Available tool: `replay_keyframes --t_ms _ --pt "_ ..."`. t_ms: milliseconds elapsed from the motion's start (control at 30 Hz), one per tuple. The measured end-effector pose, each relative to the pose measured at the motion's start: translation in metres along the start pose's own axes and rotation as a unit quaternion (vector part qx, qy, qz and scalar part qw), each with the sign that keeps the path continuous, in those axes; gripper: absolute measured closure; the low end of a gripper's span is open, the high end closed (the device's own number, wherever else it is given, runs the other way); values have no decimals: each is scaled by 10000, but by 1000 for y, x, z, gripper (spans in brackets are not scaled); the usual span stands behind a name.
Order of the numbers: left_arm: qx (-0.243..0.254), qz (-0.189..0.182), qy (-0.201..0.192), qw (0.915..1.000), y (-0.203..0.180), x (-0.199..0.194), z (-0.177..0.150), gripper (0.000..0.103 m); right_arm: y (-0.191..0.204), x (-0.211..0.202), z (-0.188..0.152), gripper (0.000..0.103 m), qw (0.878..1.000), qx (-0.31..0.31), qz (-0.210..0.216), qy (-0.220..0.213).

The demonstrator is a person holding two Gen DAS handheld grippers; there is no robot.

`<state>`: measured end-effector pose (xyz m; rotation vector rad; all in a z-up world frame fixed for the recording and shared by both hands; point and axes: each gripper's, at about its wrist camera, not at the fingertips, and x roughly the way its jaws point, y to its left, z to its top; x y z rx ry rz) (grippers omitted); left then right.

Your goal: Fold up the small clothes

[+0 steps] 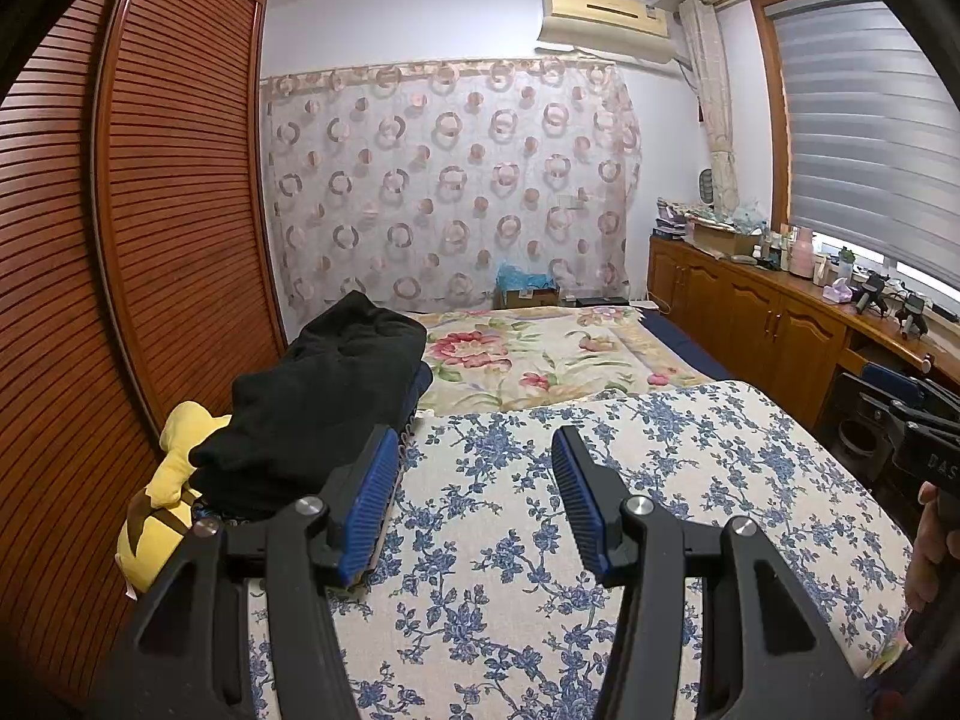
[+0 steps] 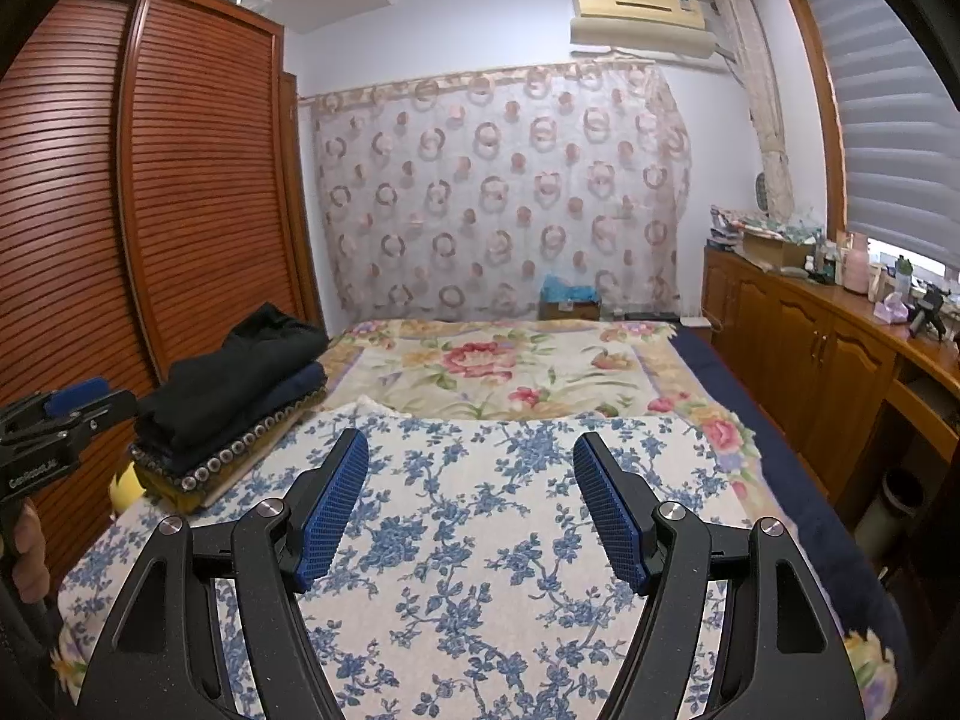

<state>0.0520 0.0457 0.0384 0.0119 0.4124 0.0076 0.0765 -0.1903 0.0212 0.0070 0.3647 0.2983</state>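
Clothes point(image 2: 231, 384) folded, stacked; black garment on top; bed's left edge.

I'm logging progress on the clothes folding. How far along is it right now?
Done: a stack of folded clothes sits at the bed's left edge, black garment on top. In hand: nothing; the left gripper and right gripper are both open above the blue-flowered cloth. Left: no unfolded garment shows in either view, so the folding may be finished.
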Motion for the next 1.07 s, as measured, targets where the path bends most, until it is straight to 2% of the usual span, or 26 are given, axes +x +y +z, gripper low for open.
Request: replay_keyframes --t_ms 1067 --pt "12 10 -25 10000 -2 -1 0 51 -1 -1 0 30 10000 17 0 13"
